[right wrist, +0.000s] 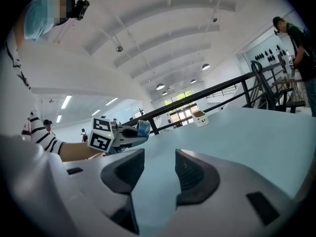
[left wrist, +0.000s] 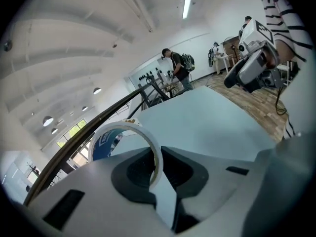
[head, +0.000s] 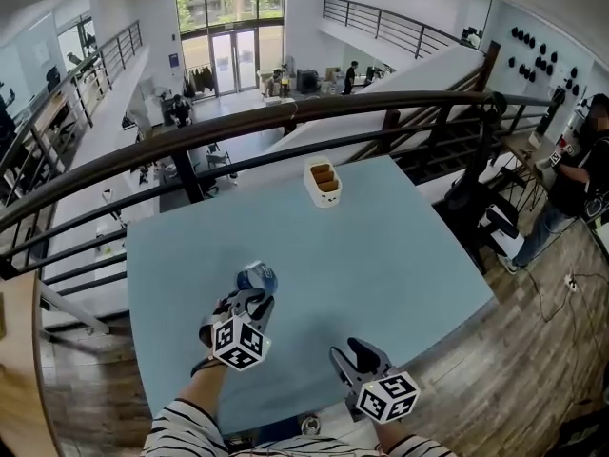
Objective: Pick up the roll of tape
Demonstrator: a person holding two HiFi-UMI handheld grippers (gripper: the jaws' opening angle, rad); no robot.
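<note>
the left tool (head: 249, 299) pinched the roll of tape (left wrist: 121, 126) by its rim — its blue label (left wrist: 104, 146) unreadable. the right tool (right wrist: 158, 163) stood spread, empty.

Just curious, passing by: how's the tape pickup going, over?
Left gripper shut on tape roll, held above table. Right gripper open, empty. Nothing in the way.

The pale blue table (head: 381, 255) before me carries a small white container (head: 324, 183) with brown contents near its far edge. A dark railing (head: 285, 117) curves behind it. On the right, a person (head: 571, 188) stands on the wooden floor (head: 514, 350).
</note>
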